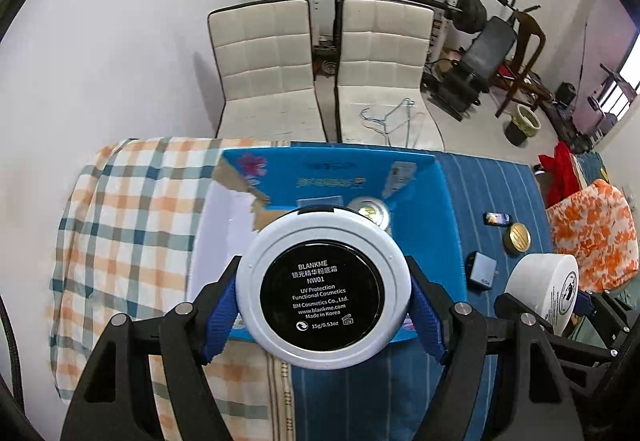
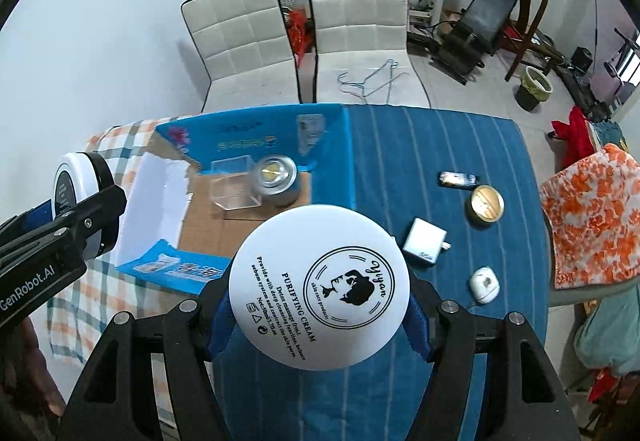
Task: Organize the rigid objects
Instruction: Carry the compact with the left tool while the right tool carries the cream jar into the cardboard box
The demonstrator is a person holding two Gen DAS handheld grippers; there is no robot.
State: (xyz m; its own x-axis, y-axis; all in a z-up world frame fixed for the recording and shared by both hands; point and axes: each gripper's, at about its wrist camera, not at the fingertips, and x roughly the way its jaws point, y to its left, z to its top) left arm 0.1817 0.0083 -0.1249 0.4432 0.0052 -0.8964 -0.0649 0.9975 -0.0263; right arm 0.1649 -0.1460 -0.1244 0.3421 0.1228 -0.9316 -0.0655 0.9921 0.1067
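Here, left gripper [image 1: 324, 305] clamping compact [image 1: 322, 289], base camera-facing, right gripper [image 2: 319, 301] likewise, cream jar [image 2: 319, 287]

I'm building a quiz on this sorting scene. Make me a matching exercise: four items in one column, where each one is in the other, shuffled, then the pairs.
Items
1. compact
2. cream jar
3. silver tin
4. gold tin

Places
A. inside the blue box
B. between the left gripper's fingers
C. on the striped blue cloth, outside the box
D. between the right gripper's fingers

Pairs: 1-B, 2-D, 3-A, 4-C
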